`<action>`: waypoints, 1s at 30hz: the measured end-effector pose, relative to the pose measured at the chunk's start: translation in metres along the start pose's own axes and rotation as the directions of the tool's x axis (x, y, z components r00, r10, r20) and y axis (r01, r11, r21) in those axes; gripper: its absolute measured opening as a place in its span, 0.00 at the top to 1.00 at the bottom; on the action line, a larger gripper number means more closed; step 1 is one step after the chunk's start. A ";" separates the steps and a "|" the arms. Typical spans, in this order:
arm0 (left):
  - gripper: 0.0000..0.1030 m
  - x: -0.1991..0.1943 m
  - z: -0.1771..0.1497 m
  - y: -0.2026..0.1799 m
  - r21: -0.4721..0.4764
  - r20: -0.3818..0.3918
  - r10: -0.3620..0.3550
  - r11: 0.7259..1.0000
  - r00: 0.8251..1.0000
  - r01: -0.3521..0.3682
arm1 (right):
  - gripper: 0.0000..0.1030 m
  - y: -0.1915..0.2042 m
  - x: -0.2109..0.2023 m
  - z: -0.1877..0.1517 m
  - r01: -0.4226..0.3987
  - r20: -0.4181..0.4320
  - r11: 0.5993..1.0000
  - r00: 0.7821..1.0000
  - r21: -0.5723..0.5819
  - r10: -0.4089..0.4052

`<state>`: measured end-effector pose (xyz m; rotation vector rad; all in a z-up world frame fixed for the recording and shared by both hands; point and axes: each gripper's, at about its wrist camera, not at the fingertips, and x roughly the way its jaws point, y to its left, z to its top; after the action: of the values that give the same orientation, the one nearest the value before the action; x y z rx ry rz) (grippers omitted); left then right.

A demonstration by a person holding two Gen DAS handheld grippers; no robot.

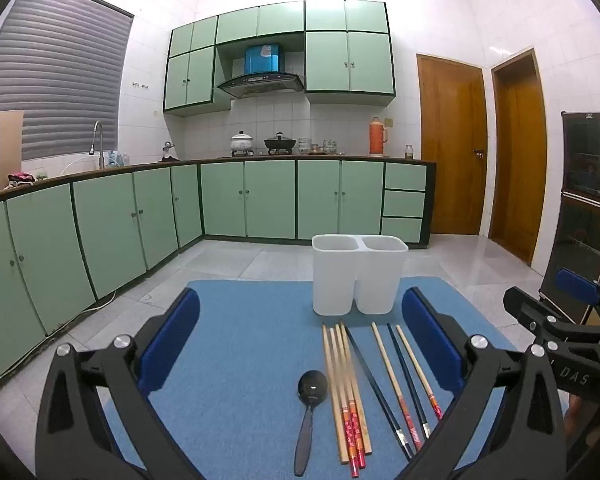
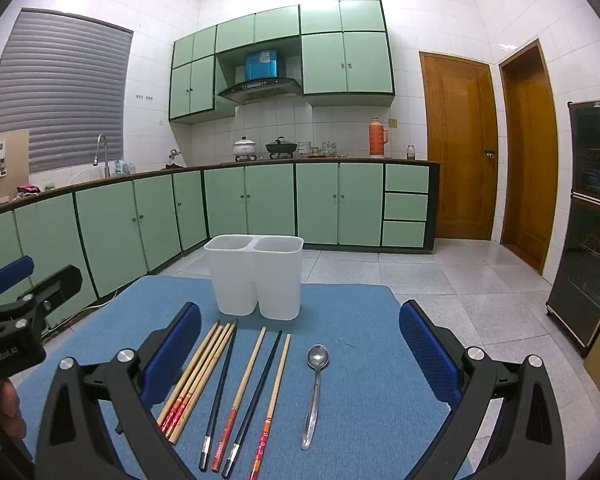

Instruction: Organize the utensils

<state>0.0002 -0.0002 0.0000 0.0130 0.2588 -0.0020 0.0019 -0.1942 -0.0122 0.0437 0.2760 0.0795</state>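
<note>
I hold both tongs over the near edge of the blue mat (image 1: 252, 320), and both are released, with the jaws standing wide and nothing between the pads. My left tongs (image 1: 300, 344) look along the mat from its left side; my right tongs (image 2: 300, 352) look from its right side.

At the far edge of the mat, near the middle, stands the white holder (image 2: 256, 280) with two compartments side by side; I cannot tell what is inside. In front of it the chopsticks (image 2: 236, 384) lie in a loose row, their thin tips toward the holder and their decorated ends toward me. Several wooden ones (image 1: 346, 392) lie close together, touching, and the dark ones lie among the others. A black spoon (image 1: 310, 404) lies just beside the wooden bundle, on its left. A metal spoon (image 2: 316, 388) lies on the right of the row, a little apart.
</note>
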 end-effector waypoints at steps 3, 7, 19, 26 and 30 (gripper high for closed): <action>0.05 0.000 0.000 0.000 0.001 0.002 0.000 1.000 1.000 0.000 | 0.06 0.000 0.000 0.000 0.000 0.000 1.000 1.000 0.001 0.000; 0.05 -0.001 -0.001 -0.002 0.004 0.003 -0.001 1.000 1.000 0.001 | 0.06 0.000 0.000 0.000 0.000 0.000 1.000 1.000 0.001 0.000; 0.05 -0.001 0.002 -0.001 0.001 -0.001 0.001 1.000 1.000 -0.001 | 0.06 0.000 0.000 0.000 0.000 0.000 1.000 1.000 0.001 0.000; 0.05 0.002 -0.001 0.000 0.003 -0.005 0.003 1.000 1.000 -0.003 | 0.06 0.000 0.000 0.000 0.000 0.001 1.000 1.000 0.001 0.000; 0.05 0.001 -0.002 0.000 0.004 -0.006 0.004 1.000 1.000 -0.004 | 0.06 0.000 0.000 0.000 -0.001 0.000 1.000 1.000 0.001 0.001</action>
<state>0.0010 -0.0007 -0.0020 0.0176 0.2650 0.0014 0.0021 -0.1943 -0.0124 0.0449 0.2756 0.0799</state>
